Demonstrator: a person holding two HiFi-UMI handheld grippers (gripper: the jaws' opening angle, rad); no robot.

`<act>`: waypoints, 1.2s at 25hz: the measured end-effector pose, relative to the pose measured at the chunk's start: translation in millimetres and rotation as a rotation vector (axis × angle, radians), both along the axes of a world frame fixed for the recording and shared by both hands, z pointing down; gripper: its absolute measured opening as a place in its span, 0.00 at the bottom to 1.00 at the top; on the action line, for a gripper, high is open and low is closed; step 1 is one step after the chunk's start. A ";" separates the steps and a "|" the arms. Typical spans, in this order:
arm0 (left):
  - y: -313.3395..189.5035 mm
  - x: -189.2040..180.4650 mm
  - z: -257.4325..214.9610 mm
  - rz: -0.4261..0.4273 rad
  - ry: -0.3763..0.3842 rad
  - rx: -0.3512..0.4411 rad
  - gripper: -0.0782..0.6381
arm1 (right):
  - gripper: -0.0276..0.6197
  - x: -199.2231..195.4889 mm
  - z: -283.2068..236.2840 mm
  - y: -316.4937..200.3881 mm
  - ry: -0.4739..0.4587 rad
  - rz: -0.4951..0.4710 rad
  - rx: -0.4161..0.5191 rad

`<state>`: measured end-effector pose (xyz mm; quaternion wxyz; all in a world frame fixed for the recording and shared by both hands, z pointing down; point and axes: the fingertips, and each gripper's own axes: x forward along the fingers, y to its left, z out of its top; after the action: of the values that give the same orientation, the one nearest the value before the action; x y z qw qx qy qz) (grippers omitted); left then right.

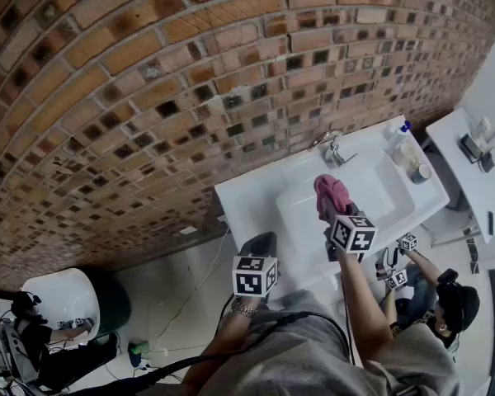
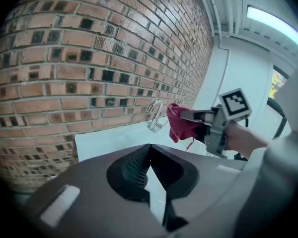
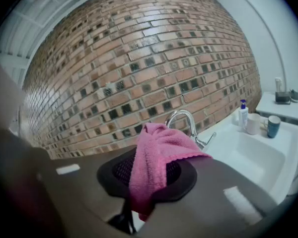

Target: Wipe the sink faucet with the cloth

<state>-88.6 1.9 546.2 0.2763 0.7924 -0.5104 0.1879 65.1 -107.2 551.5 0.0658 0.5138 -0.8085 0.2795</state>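
A chrome faucet [image 1: 330, 147] stands at the back of the white sink [image 1: 256, 192], against the brick wall. My right gripper [image 1: 334, 213] is over the basin, shut on a pink cloth [image 1: 332, 195] that bunches out of its jaws a short way in front of the faucet. In the right gripper view the cloth [image 3: 156, 162] drapes over the jaws of that gripper [image 3: 151, 155], with the faucet [image 3: 186, 118] just behind it. My left gripper [image 1: 260, 246] hovers off the sink's front left corner, shut and holding nothing. In its own view the left gripper [image 2: 149, 148] faces the faucet [image 2: 155, 114] and cloth [image 2: 181, 123].
A soap bottle [image 1: 403, 132] and two cups [image 1: 421, 172] stand on the sink's right end. A white side table [image 1: 466, 172] with small items lies further right. A person [image 1: 445, 304] crouches below the sink at the right. A white bin [image 1: 62, 299] stands on the floor at the left.
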 end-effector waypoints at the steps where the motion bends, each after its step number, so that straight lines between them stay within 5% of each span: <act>1: -7.8 1.3 2.4 0.002 -0.021 -0.001 0.12 | 0.13 4.3 7.7 -24.3 0.039 -0.019 -0.009; 5: -31.7 -6.2 9.8 -0.042 -0.048 -0.017 0.13 | 0.13 23.8 40.7 -108.3 0.210 -0.053 -0.022; 10: -60.2 -24.3 11.0 -0.081 -0.037 -0.013 0.13 | 0.13 28.3 50.3 -186.8 0.510 -0.146 0.135; 16: -83.8 -40.5 14.9 -0.095 -0.040 -0.014 0.13 | 0.13 0.7 84.2 -187.7 0.831 -0.301 0.209; 20: -98.8 -24.4 20.3 -0.061 -0.028 -0.021 0.13 | 0.13 -41.6 116.1 -155.4 0.885 -0.596 0.253; 22: -94.0 -12.5 25.0 -0.026 -0.030 -0.038 0.13 | 0.13 -52.7 95.9 -147.0 0.804 -0.530 0.304; 25: -88.2 -1.1 30.9 0.009 -0.035 -0.059 0.13 | 0.13 -35.1 41.5 -167.6 0.666 -0.293 0.318; 30: -85.9 -0.8 35.4 0.003 -0.044 -0.069 0.13 | 0.14 -13.1 2.1 -189.0 0.780 -0.208 0.418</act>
<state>-89.4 -84.0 581.6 0.2919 0.7789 -0.5082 0.2231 52.0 -296.2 553.5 0.2883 0.4989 -0.8096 -0.1122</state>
